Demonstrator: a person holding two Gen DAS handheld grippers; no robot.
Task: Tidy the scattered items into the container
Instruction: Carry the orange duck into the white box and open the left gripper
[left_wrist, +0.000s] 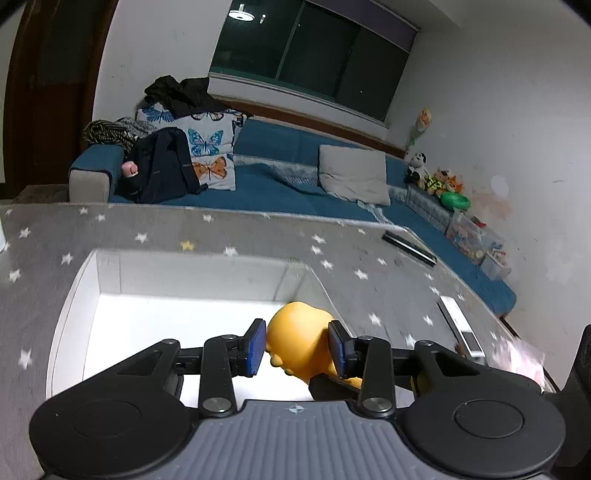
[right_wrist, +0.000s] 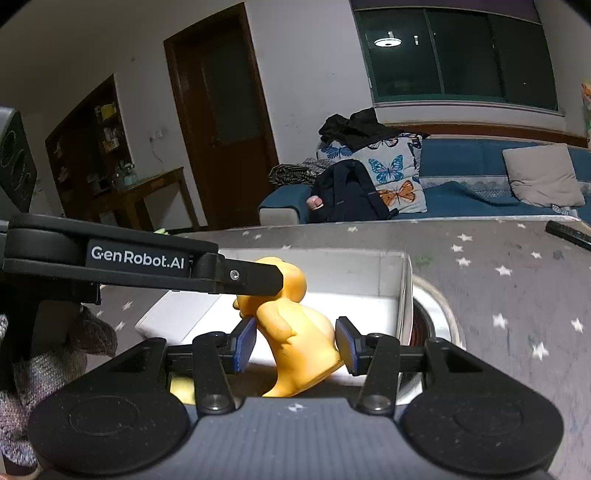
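Between both hand-held grippers (left_wrist: 297, 345), yellow toy (left_wrist: 299, 343)

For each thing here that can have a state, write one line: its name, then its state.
Left hand-held gripper: shut on yellow toy's head.
Right hand-held gripper: shut on the toy's body.
Yellow toy: held by both, above the box.
White box: open.
Door: shut.

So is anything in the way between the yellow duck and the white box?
Nothing I can see. The left gripper and right gripper both hold the yellow duck right by the white box, and its top is open.
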